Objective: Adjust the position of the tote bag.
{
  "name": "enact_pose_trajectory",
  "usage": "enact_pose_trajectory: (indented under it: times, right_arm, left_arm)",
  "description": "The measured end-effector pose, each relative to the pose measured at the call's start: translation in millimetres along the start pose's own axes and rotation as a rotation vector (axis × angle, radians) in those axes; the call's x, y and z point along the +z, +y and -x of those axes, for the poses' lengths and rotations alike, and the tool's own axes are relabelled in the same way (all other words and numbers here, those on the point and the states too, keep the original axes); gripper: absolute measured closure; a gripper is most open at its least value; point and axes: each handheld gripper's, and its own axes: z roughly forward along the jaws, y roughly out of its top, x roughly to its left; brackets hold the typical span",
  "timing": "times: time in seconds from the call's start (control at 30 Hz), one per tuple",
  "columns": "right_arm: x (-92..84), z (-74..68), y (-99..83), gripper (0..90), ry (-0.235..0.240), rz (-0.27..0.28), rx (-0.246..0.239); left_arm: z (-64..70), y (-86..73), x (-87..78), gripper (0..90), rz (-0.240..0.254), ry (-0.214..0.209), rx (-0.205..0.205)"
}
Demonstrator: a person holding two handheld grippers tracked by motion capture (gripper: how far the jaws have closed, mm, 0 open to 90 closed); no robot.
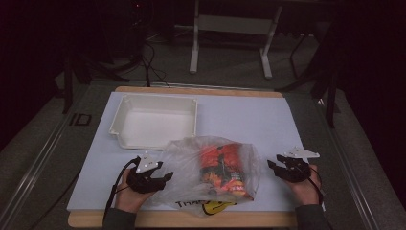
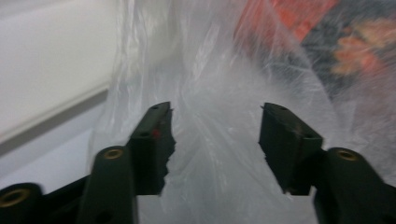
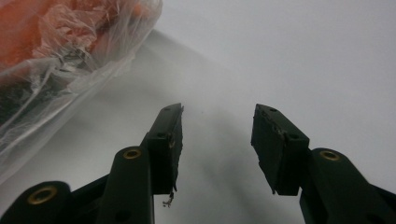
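A clear plastic bag [image 1: 210, 167] lies at the front of the white mat [image 1: 249, 115], with an orange and black snack packet [image 1: 224, 168] inside it. My left gripper [image 1: 166, 177] is at the bag's left side. In the left gripper view my left gripper [image 2: 215, 108] stands open, and the crinkled bag film [image 2: 210, 60] lies just past its tips, with the packet [image 2: 327, 37] behind. My right gripper [image 1: 273, 165] is a short way right of the bag. In the right gripper view it [image 3: 217, 108] is open over bare mat, the bag [image 3: 70, 60] at upper left.
A white plastic tray [image 1: 117, 120] with nothing in it sits on the mat behind the bag, at the left. The mat rests on a wooden board [image 1: 143, 219] whose front edge runs below the hands. Dark floor, cables and a metal frame lie beyond the table.
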Motion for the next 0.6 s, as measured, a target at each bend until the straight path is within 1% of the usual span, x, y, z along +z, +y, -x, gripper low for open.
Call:
enact_pose_trajectory:
  times: [0.13,0.23,0.27,0.3,0.33,0.5,0.57,0.6]
  right_arm:
    - [-1.4,-0.7,1.2,52.4,0.000,0.004,-0.005]
    - [-2.5,-0.7,1.8,52.2,-0.001,0.004,-0.007]
    - [-2.8,-0.7,1.9,52.2,-0.002,0.004,-0.008]
    - [-3.0,-0.7,2.0,52.2,-0.002,0.004,-0.010]
    - [-3.5,-0.9,2.1,52.1,-0.003,0.005,-0.008]
    - [-4.9,-1.8,3.1,52.1,-0.004,0.010,-0.013]
    - [-5.8,-2.3,3.9,52.1,-0.003,0.014,-0.015]
    - [-6.3,-2.6,4.4,52.1,-0.004,0.016,-0.018]
  left_arm:
    - [-1.1,-2.0,4.9,40.4,-0.032,-0.005,-0.014]
    - [-0.3,-3.0,8.2,43.5,-0.056,-0.021,-0.010]
    - [0.4,-3.1,8.8,46.7,-0.059,-0.027,-0.006]
    - [1.4,-3.0,9.3,49.7,-0.070,-0.038,0.009]
    - [2.1,-2.9,9.4,54.7,-0.076,-0.040,0.021]
    - [8.4,-1.9,11.4,77.4,-0.109,-0.041,0.089]
    - [10.1,-1.1,11.4,86.6,-0.107,-0.042,0.098]
    - [10.8,-0.5,11.1,88.9,-0.105,-0.042,0.103]
